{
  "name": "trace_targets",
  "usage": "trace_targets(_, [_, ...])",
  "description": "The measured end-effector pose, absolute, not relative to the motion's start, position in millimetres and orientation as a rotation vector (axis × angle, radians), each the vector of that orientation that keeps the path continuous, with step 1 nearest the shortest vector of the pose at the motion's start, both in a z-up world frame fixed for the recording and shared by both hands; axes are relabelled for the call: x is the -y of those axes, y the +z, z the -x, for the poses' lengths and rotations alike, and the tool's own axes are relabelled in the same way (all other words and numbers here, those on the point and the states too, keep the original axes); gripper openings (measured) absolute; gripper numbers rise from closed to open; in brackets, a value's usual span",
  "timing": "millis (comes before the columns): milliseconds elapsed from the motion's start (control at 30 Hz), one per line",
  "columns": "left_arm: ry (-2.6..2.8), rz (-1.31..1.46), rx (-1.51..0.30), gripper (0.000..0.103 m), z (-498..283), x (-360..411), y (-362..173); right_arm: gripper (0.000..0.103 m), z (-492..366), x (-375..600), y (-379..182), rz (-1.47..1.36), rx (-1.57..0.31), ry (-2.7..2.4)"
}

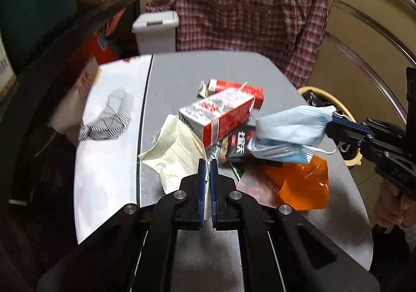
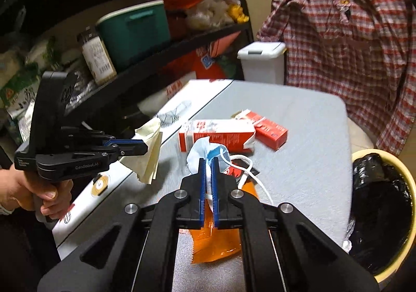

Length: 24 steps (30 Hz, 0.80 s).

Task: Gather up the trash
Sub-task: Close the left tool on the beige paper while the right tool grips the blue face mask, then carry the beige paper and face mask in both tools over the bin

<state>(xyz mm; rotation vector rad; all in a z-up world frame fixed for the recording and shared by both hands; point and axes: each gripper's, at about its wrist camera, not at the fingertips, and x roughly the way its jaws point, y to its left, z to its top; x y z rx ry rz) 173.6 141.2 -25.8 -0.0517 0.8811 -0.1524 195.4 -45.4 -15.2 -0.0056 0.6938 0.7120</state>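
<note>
Right gripper [image 2: 207,162]: jaws clenched on pale-blue pleated face mask [image 1: 288,128], held above grey desk [image 1: 182,76]. Left gripper [image 1: 207,163]: jaws clenched on crumpled cream lined paper [image 1: 174,154]. Both are best carried over cream bin with black liner [image 2: 384,201] before release.

Lighting: you work under dim indoor light from overhead; soft shadows lie on the grey table top [image 1: 176,71] directly beneath your closed black left claw [image 1: 207,162] and under the crumpled orange plastic wrapper [image 1: 301,183].
Glare: small highlights on the claw's round metal pins and on that wrapper.
Blur: motion smear on the red-and-white carton [image 1: 218,115] ahead of the claw and on the white lidded bin [image 2: 262,60] beyond.
Distortion: heavy fisheye bending; corners fall to black, shelf lines curve.
</note>
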Motion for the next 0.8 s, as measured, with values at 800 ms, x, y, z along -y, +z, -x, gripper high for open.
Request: trace_targets(800, [-0.099, 0.061, -0.659, 0.004, -155, -116, 27, 0.005, -184, 132, 20, -0.119, -0.571, 0.557])
